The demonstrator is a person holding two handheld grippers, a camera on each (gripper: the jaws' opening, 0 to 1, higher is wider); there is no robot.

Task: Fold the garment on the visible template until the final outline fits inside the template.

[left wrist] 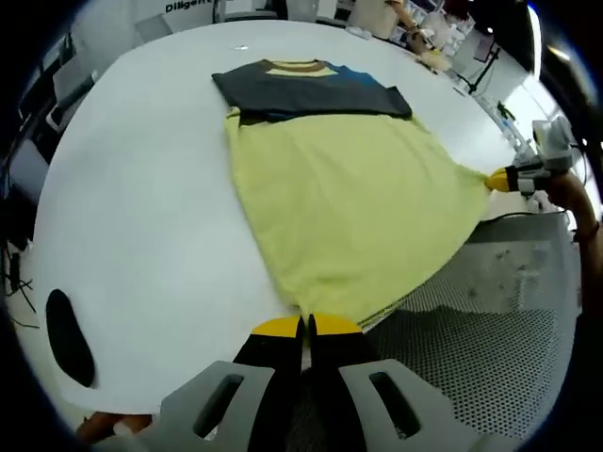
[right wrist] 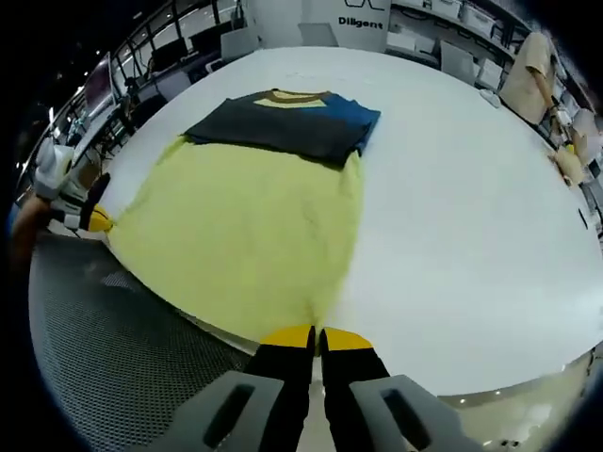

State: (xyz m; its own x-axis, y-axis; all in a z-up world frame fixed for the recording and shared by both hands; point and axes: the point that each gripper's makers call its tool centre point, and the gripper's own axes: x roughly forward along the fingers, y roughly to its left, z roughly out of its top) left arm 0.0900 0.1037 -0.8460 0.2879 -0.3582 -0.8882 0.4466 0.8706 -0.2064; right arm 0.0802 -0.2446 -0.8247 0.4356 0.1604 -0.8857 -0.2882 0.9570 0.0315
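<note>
Shirt (left wrist: 349,207), soft yellow knit with dark grey and blue sleeves folded flat across its far end, ribbed collar beyond; it lies spread on my smooth white table (left wrist: 141,217), the near hem drawn out over the table edge. My left gripper (left wrist: 306,327), yellow-tipped black jaws clenched, pinches one hem corner directly ahead. My right gripper (right wrist: 316,334) pinches the other corner likewise. Between them the cloth fans to a taut trapezoid. Perforated grey floor (right wrist: 113,377) below.
</note>
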